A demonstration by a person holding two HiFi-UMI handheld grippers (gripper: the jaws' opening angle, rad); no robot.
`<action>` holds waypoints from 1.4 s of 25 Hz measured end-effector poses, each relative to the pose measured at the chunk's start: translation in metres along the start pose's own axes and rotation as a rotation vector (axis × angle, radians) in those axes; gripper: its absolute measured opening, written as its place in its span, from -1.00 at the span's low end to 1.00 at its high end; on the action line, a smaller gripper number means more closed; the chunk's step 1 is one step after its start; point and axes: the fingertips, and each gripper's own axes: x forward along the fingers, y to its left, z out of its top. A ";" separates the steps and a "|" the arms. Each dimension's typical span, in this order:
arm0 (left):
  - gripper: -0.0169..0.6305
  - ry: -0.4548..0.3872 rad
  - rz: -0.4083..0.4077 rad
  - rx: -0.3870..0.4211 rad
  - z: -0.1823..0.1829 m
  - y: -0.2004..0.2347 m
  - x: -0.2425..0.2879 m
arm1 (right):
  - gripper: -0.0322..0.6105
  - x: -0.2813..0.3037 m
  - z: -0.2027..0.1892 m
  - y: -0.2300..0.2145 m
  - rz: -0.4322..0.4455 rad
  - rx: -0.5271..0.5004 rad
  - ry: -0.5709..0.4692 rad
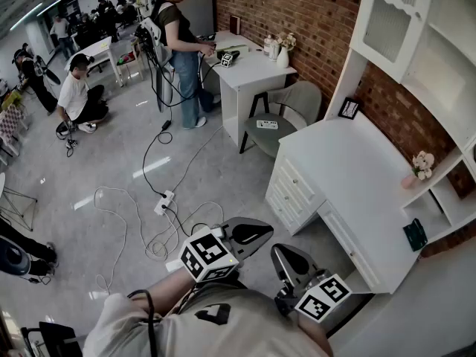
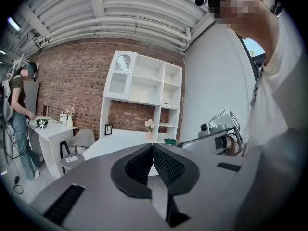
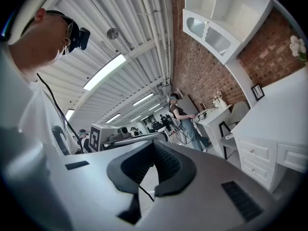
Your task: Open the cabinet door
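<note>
The cabinet door [image 1: 390, 19] is a white door with an arched glass pane, shut, at the top left of the white hutch over the desk; it also shows as the door [image 2: 120, 76] and the door [image 3: 211, 34]. Both grippers are held close to my body, well short of the desk. My left gripper [image 1: 249, 235] is shut, its pads [image 2: 163, 163] meeting with nothing between them. Beside it, my right gripper [image 1: 291, 262] is also shut and empty, its pads [image 3: 166, 162] pressed together. Each gripper view catches the other gripper at its side.
A white desk [image 1: 349, 169] with drawers [image 1: 294, 192] stands under the hutch, with a grey chair [image 1: 286, 114] at its end. A second white table [image 1: 249, 69] has a person standing at it. Cables and a power strip [image 1: 163, 201] lie on the floor. More people are at the far left.
</note>
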 end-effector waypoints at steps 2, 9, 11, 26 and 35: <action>-0.90 0.001 -0.001 0.004 -0.001 0.006 -0.004 | -0.82 0.009 -0.002 0.001 0.006 0.001 0.006; -0.90 0.009 -0.027 0.010 -0.002 0.018 -0.010 | -0.82 0.028 -0.002 -0.001 -0.023 -0.009 0.012; -0.90 0.009 -0.031 0.019 0.000 0.021 -0.011 | -0.82 0.031 -0.001 0.000 -0.033 -0.022 0.010; -0.90 -0.012 0.023 0.021 0.003 0.062 -0.042 | -0.81 0.079 -0.014 0.007 0.009 -0.046 0.090; -0.90 -0.031 -0.005 0.001 0.001 0.088 -0.033 | -0.81 0.095 -0.013 -0.011 -0.041 -0.048 0.103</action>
